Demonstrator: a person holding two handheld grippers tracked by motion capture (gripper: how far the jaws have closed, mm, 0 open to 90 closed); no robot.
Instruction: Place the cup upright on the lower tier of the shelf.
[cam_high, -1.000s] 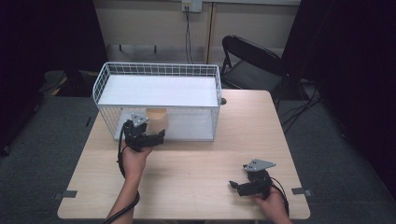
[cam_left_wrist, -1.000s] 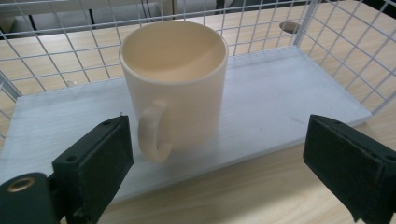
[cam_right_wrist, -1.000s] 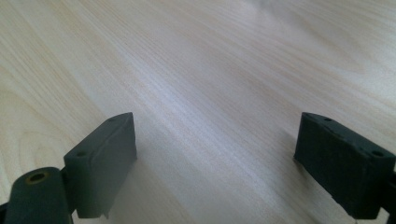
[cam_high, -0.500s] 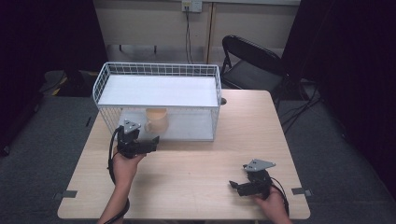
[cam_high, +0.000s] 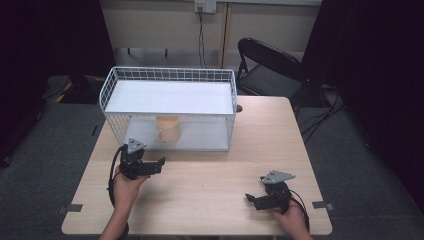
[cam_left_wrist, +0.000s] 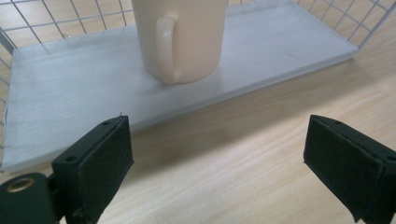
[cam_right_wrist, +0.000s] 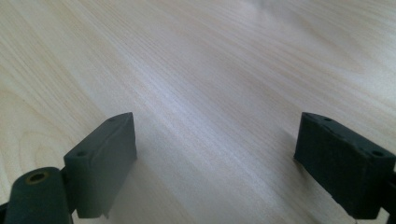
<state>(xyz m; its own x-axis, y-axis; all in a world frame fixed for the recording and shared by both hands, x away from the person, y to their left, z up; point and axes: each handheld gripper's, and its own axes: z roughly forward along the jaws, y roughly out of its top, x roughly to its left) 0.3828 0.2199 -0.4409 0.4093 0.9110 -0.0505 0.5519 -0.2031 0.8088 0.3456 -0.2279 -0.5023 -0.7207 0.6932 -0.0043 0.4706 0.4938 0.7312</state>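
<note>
Mug (cam_left_wrist: 180, 37) stands upright on the lower white shelf (cam_left_wrist: 280, 51) of the wire rack (cam_high: 169, 75), handle facing out toward the left gripper (cam_left_wrist: 217, 158), whose jaws are wide apart and empty just in front of the rack. Right gripper (cam_right_wrist: 215, 158), well clear of the rack, is also spread and empty. Judged step: retreat; best pulled straight away from the rack, low, without clipping the wire front

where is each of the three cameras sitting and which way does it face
High view: above the person's side, looking forward and down at the table; both forearms, left gripper, right gripper.
Left gripper view: between its open jaws, facing the mug on the rack's lower shelf.
Right gripper view: open jaws over bare tabletop.
Shared: mug in high and left gripper views.
</note>
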